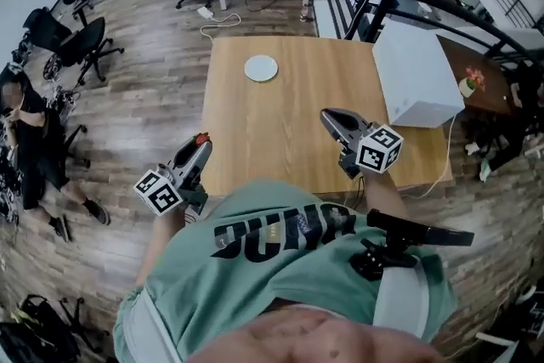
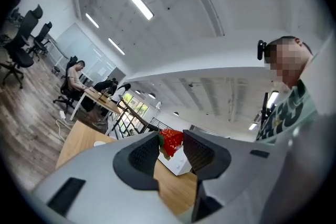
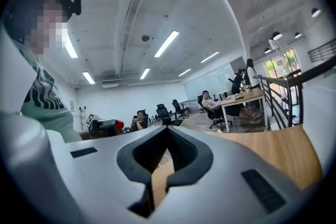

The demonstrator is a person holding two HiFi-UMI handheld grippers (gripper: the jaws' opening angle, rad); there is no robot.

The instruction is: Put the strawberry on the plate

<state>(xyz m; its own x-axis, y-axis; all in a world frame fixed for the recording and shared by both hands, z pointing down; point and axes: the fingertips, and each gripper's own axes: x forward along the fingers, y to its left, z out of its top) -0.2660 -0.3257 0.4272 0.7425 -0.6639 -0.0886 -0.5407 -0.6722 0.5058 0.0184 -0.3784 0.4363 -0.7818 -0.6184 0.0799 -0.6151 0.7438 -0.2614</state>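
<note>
Left gripper (image 1: 197,150) is clamping the strawberry (image 1: 201,138) by the table's (image 1: 280,140) near-left edge; the carry step is looking in hand (right gripper (image 1: 328,117) is riding closed, empty). Next move is calling for a reach to the plate (image 1: 261,68), well apart, then release.

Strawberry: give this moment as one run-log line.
left gripper: shut on strawberry | right gripper: shut, empty | plate: bare, on table | step: strawberry not yet placed
</note>
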